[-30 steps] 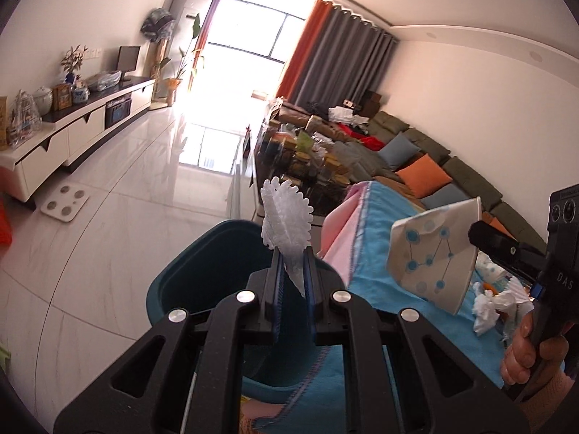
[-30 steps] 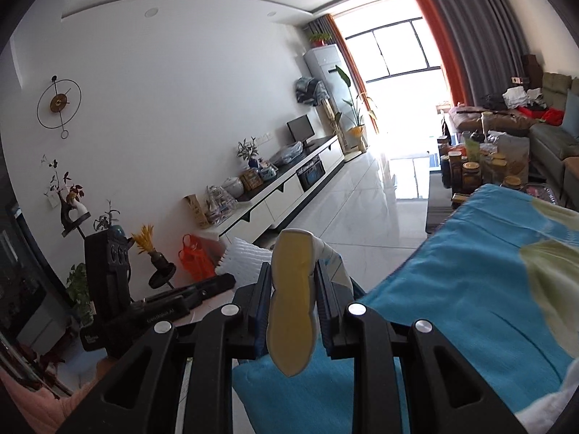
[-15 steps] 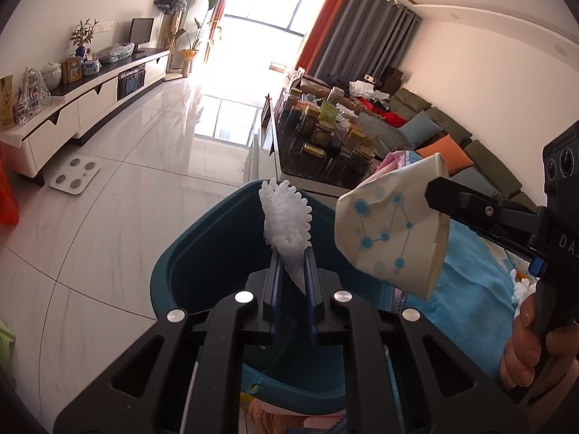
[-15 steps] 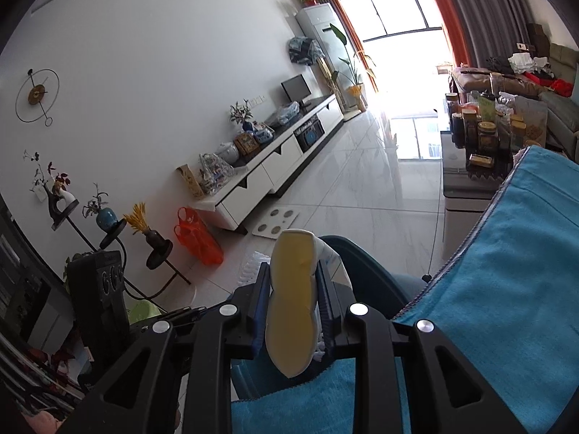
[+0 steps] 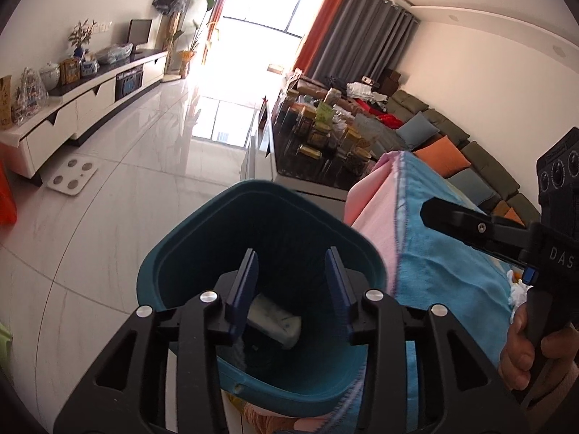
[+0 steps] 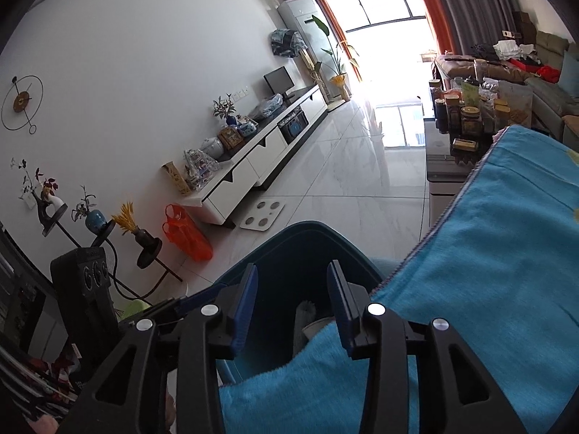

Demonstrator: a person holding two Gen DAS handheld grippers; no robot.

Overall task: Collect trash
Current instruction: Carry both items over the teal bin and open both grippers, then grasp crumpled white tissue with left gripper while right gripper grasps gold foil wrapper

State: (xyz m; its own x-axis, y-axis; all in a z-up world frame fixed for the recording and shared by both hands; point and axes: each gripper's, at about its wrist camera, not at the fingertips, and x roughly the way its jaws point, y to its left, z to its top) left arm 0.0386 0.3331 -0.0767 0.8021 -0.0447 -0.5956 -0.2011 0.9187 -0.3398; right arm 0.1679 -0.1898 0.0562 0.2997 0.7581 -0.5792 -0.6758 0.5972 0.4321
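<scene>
in teal bin (image 5: 202, 238) | pale crumpled cup (image 5: 277, 320) (dropped) | both hand-held grippers just opened, empty

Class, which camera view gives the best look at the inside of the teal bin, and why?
The left wrist view: it looks down into the bin, showing nearly the whole rim, inner walls and trash at the bottom. In the right wrist view the blue cloth covers part of the opening, leaving only a dark slice inside.

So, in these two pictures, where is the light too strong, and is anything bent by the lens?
Left wrist view: the window is blown out white, glare spreads over the floor, and the ceiling edge curves. Right wrist view: the same window is overexposed, the wall bows, and the bin's inside is dark.
</scene>
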